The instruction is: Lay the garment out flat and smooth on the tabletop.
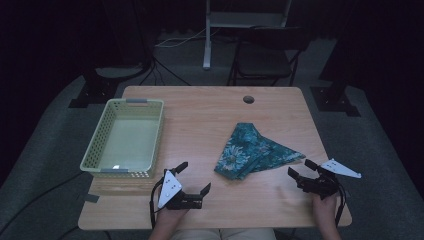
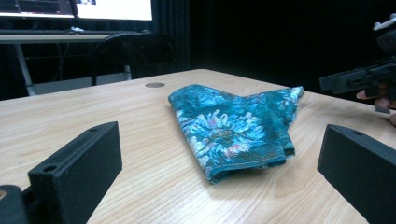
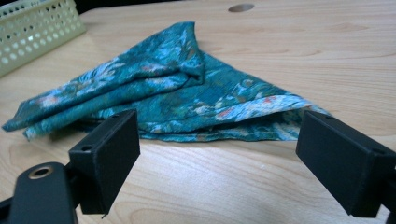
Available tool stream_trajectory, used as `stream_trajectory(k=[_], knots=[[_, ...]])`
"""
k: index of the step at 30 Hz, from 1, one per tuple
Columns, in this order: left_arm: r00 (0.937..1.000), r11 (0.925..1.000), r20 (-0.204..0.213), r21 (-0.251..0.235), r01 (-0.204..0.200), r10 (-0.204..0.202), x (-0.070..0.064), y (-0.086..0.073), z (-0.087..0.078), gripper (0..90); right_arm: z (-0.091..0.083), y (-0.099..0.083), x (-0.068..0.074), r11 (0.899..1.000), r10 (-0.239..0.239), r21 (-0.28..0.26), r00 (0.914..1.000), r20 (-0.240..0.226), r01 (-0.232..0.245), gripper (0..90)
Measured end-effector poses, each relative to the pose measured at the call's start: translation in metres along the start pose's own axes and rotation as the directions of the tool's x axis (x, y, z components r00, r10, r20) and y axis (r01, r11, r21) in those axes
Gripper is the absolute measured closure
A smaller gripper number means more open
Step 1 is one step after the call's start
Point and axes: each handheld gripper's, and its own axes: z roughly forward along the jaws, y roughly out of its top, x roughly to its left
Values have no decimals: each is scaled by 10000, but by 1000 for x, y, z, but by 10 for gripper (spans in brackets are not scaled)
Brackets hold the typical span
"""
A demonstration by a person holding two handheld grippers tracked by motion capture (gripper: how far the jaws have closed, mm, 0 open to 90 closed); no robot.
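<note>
A folded teal cloth with a flower print [image 1: 252,150] lies on the wooden table [image 1: 200,115], right of its middle. My left gripper [image 1: 194,177] rests near the front edge, left of the cloth, open and holding nothing. In the left gripper view the cloth [image 2: 229,128] lies ahead between the wide-apart jaws [image 2: 219,177]. My right gripper [image 1: 301,168] sits open at the front right, its jaws just short of the cloth's right corner. The right gripper view has the cloth [image 3: 187,93] close in front of the spread gripper [image 3: 229,154].
A pale green perforated basket [image 1: 95,150] stands empty on the table's left side. A round cable hole [image 1: 248,99] is near the far edge. A dark chair [image 1: 265,55] and stand legs are behind the table.
</note>
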Motion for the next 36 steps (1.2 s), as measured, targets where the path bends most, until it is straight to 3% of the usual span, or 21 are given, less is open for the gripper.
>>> stream_trajectory(k=[4, 6, 11, 14, 20, 27, 31, 34, 35, 36], knots=[[9999, 10000, -146, 38, 30, -30, -1, 0, 1, 6, 1, 0, 1, 9999, -99, 38, 9999, -43, 99, 130], [9986, 9987, 178, 156, 493, -496, 2, 1, 2, 6, 1, 0, -1, 9999, 107, 37, 9999, -14, -107, 130], [9980, 9977, 314, 419, 526, -540, 2, 1, 2, 7, 2, 0, -2, 9997, 200, 131, 9997, -101, -199, 130], [9943, 9948, 670, 651, 784, -828, 5, 2, 3, 7, 2, 0, -1, 9997, 143, 176, 9999, -22, -143, 130], [9873, 9856, 923, 1214, 1174, -1290, 8, 3, 7, 7, 3, 0, -1, 9996, 136, 253, 9999, 14, -136, 130], [9815, 9725, 1375, 2093, 1026, -1331, 7, 5, 18, 7, 5, 1, 1, 9987, 8, 512, 10000, 82, -12, 131], [9782, 9610, 1623, 2634, 838, -1298, 4, 8, 27, 7, 6, 1, 1, 9982, -35, 602, 10000, 93, 30, 131], [9799, 9617, 1632, 2655, 686, -1150, 2, 11, 31, 7, 6, 1, 1, 9981, -21, 612, 10000, 86, 15, 131], [9784, 9651, 1697, 2518, 726, -1179, 1, 13, 32, 7, 6, 1, 1, 9980, -12, 638, 9999, 128, 3, 131], [9812, 9689, 1568, 2365, 732, -1123, 1, 15, 33, 7, 6, 1, 1, 9979, -8, 653, 9999, 121, 0, 131]])
